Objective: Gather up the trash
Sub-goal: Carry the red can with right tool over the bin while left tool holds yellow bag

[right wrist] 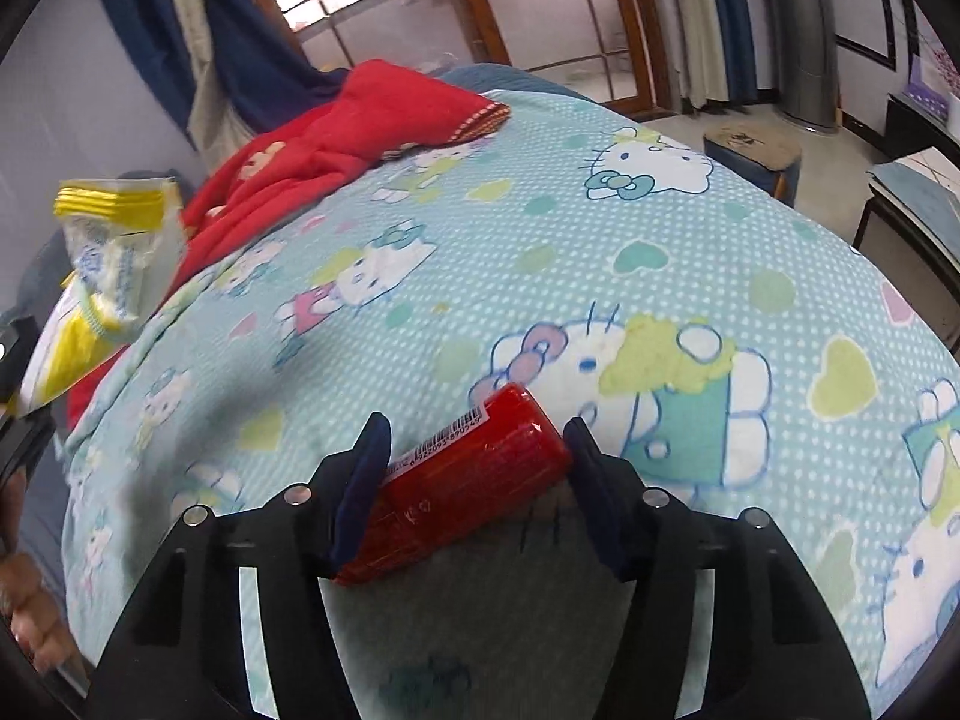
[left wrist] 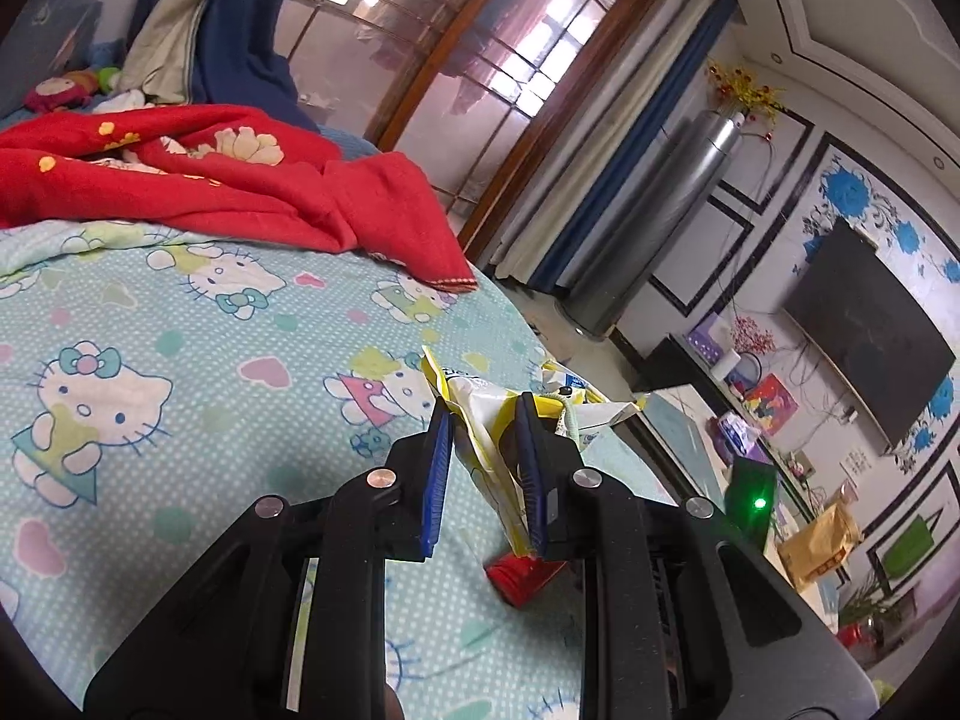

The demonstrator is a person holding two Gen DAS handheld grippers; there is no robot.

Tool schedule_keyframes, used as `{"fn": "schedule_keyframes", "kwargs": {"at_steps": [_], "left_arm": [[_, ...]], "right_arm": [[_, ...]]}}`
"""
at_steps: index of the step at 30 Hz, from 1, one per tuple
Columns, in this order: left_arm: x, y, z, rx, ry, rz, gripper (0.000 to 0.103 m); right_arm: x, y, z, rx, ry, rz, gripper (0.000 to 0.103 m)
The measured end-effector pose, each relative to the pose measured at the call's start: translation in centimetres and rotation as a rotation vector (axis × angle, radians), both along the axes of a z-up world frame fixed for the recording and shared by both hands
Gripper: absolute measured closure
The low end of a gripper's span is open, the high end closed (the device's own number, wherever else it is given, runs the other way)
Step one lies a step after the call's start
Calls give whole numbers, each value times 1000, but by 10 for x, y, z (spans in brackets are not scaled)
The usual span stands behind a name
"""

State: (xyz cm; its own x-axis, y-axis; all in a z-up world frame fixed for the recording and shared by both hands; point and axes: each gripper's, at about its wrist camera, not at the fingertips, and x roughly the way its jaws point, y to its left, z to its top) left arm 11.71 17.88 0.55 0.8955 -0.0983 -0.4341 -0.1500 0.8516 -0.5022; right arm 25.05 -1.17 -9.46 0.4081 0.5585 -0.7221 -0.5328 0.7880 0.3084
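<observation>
A crumpled yellow and white wrapper (left wrist: 474,399) stands up between the blue pads of my left gripper (left wrist: 485,414), which is shut on it above the bed. The same wrapper (right wrist: 114,240) hangs at the left edge of the right wrist view. A red packet (right wrist: 480,468) with a barcode lies slanted on the cartoon-cat bedsheet (right wrist: 600,276). My right gripper (right wrist: 477,438) straddles it, with the left pad against its lower end and the right pad touching its upper corner. A corner of the red packet (left wrist: 519,579) shows below the left gripper.
A red blanket (left wrist: 240,180) lies bunched at the far side of the bed. Beyond the bed's edge are a low stool (right wrist: 753,150), a tall grey cylinder (left wrist: 648,228), a cluttered TV stand (left wrist: 744,396) and a wall TV (left wrist: 870,330). A person's hand (right wrist: 24,600) shows at far left.
</observation>
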Motion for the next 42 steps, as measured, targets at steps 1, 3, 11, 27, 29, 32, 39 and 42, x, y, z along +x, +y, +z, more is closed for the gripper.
{"fn": "schedule_keyframes", "kwargs": {"at_steps": [1,3,11,27,29,32,39,42], "left_arm": [[-2,-2,1,2,-2,-5,88],[-6,-6,1,7,-3,-18,88],[-19,-35,8,44,-17,-101,90],[-15,-110,12,81,-3,-306,93],[-11,-122,12,87,1,-329,93],[-3,-145,9,103,7,-376,93],[11,-182,7,117,7,-458,93],[14,-191,7,124,6,-467,93]], "right_arm": [[-4,-4,3,9,-4,5,50],[-12,-16,10,43,-3,18,57],[-36,-56,15,106,98,73,74],[-57,-141,32,130,35,-29,78],[-58,-153,37,125,15,-49,78],[-58,-172,41,124,-4,-80,79],[-53,-211,48,146,-16,-144,103],[-49,-215,42,133,-6,-152,103]]}}
